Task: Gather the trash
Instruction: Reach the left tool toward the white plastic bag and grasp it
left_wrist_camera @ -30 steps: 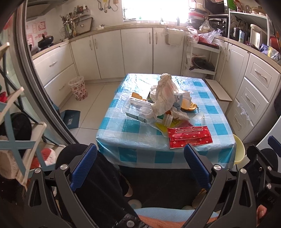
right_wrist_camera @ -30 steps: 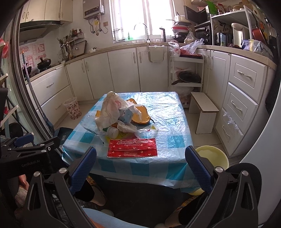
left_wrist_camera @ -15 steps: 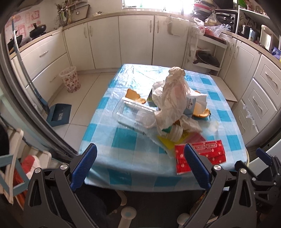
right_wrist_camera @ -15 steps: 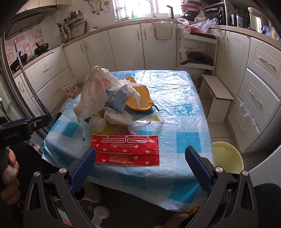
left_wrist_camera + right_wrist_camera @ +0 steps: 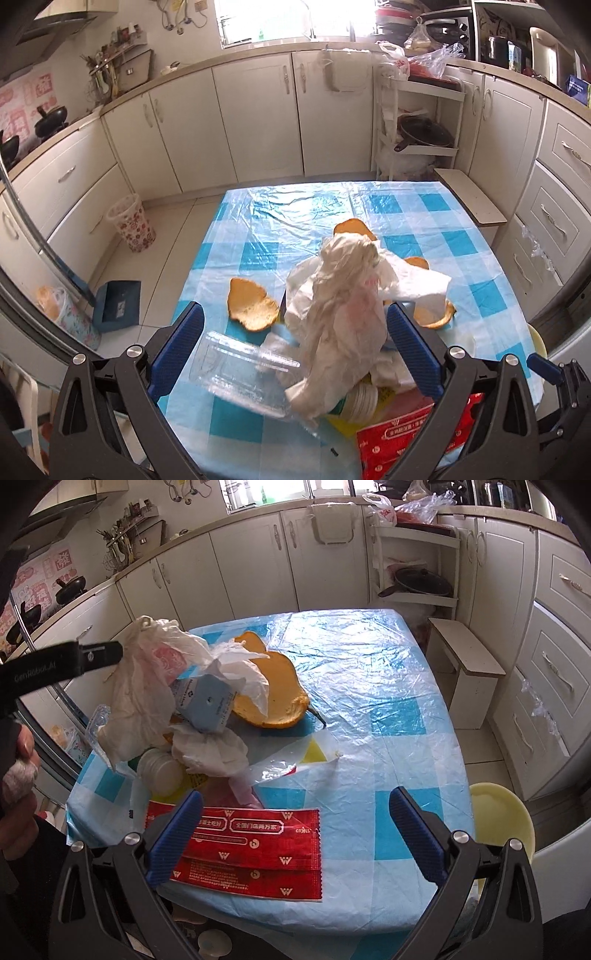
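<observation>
The left gripper (image 5: 293,332) has its jaws spread wide and empty over the near part of the table (image 5: 258,236). Between the jaws lie a clear plastic container (image 5: 236,369) toward the left jaw and a tall crumpled plastic bag (image 5: 340,317) toward the right one; orange peel (image 5: 251,304) lies just ahead of them. Beyond the pile the far half of the checked cloth is bare.

The right gripper (image 5: 295,819) also has its jaws spread, holding nothing. A red wrapper (image 5: 255,849) lies at the table's near edge, crossing between the jaws and under the left one. Ahead and left stands the heap with a blue carton (image 5: 207,701); ahead and right is open cloth to the table's edge. A yellow basin (image 5: 498,819) sits on the floor outside the right jaw.
</observation>
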Motion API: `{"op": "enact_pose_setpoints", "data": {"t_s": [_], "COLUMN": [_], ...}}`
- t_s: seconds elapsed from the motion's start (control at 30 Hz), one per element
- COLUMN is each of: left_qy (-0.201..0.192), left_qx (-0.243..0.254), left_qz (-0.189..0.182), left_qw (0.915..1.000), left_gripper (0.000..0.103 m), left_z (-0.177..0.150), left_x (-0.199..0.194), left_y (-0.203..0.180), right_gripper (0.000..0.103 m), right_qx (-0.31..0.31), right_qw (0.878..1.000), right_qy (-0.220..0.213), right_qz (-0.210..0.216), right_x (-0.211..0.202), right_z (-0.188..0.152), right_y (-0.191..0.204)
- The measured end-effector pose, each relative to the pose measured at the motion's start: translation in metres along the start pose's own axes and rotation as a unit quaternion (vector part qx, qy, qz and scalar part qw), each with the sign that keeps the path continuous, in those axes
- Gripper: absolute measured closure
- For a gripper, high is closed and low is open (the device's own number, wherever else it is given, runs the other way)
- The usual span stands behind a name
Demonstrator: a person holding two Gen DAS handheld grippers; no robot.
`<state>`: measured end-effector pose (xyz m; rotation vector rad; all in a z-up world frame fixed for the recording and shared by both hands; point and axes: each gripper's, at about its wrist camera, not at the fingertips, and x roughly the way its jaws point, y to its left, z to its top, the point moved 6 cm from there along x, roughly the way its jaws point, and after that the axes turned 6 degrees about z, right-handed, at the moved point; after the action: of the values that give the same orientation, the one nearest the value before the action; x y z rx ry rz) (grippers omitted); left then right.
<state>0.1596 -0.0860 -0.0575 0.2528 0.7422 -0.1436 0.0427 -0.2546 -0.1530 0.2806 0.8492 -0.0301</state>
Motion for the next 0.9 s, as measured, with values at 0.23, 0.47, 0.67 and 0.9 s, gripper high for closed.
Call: {"op": "enact_pose_setpoints", "data": {"t_s": [0.23,0.47,0.67,0.9], "left_qy": [0.009,0.015,-0.014,-0.047], "left_qx": [0.011,-0.038,-0.103,-0.156], "left_qz": [-0.041,-0.1,-0.13,-0.151], "left_qw": [0.9991,0.9941,0.986,0.975], "left_gripper": [0.024,0.072,0.072,0.072], "left_z": [0.022,0.026,0.035,0.044], "left_x": [0.024,0.025,0.007,-0.012], "left_y": [-0.024,-0.018,0.012,0.05], "right_gripper": [0.006,0.006,0.006,0.006], "right_qx": [0.045,0.056,0.038,0.004], "right_qw": [0.999,0.998,0.999,0.996], "right_qy": [0.007,-0.008,-0.026,-0.059], "right_qz": [0.004,0.019,0.025,0.061], "right_x": [0.009,0.009,0.005,0.003], "right_z": [-0.003,0.005,0.013,0.044], "right_y": [-0.02,-0.02,-0.011,0.011]}}
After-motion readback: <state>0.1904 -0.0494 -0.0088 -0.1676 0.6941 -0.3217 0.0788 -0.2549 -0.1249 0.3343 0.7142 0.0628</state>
